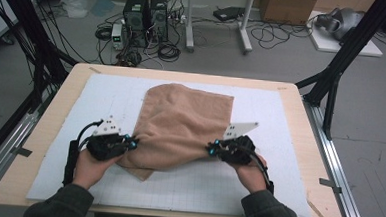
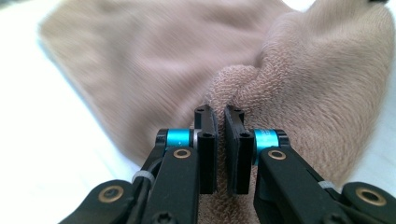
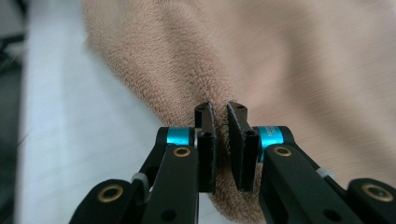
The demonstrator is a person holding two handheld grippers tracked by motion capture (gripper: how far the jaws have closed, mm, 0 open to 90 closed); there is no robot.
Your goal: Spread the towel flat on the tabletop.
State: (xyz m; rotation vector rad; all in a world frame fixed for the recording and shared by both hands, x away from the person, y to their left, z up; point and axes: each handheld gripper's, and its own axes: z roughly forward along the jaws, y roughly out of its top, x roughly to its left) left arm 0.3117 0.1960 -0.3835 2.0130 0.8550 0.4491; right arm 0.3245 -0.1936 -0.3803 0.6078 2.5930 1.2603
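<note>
Gripping the tan towel (image 1: 182, 125) at its near corners, the left gripper (image 1: 132, 144) and right gripper (image 1: 211, 149) each have their jaws clamped on a pinch of terry cloth, as the left gripper view (image 2: 219, 122) and right gripper view (image 3: 219, 122) confirm with fabric bunched between the pads. Between the two grippers the towel's near edge is gathered and raised off the white gridded mat (image 1: 96, 103), one loose flap drooping below the left hand (image 1: 90, 167). Farther back the towel lies flat across the mat's middle on the wooden table (image 1: 61, 94), far edge toward the computer towers (image 1: 146, 16) on the floor.
</note>
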